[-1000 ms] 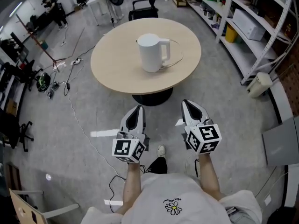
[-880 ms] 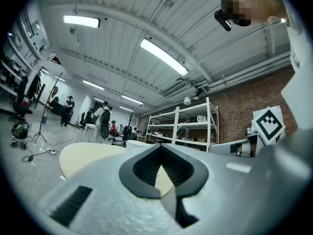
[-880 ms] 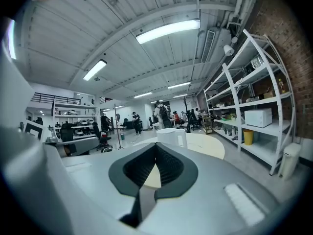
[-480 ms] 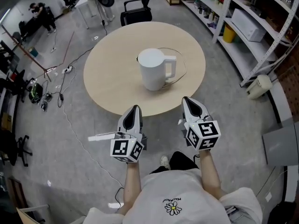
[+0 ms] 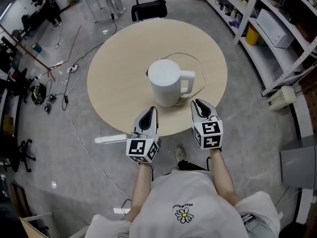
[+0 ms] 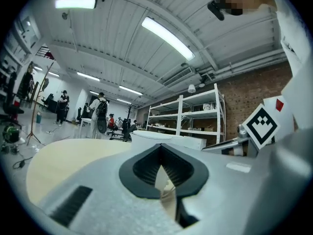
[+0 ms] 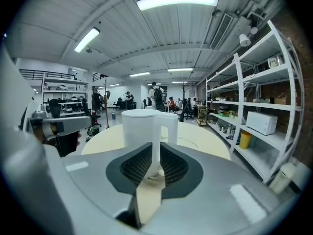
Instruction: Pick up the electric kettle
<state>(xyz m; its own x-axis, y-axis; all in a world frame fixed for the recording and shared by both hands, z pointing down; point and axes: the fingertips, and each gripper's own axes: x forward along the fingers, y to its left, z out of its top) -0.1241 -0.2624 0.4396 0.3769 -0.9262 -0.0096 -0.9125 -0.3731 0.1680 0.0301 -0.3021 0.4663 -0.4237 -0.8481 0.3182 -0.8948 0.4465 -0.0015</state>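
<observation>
A white electric kettle (image 5: 166, 81) stands upright near the middle of the round beige table (image 5: 114, 73), its handle (image 5: 188, 82) turned to the right. My left gripper (image 5: 151, 111) is over the table's near edge, just short of the kettle's front left, and its jaws are shut and empty. My right gripper (image 5: 198, 103) is just short of the handle. Its jaws are opening and show a narrow gap with nothing in it. In the right gripper view the kettle (image 7: 142, 131) stands straight ahead of the gripper (image 7: 155, 168). The left gripper view shows the kettle (image 6: 161, 137) past the gripper (image 6: 161, 168).
A thin cord (image 5: 198, 66) loops on the table behind the kettle. White shelving (image 5: 277, 29) runs along the right, with a white appliance (image 5: 283, 97) on the floor below it. A black office chair (image 5: 148, 9) stands beyond the table. Cables (image 5: 64, 98) trail over the floor at left.
Both grippers have moved forward from over the floor to the table's near edge. The kettle and table now lie much closer below me.
</observation>
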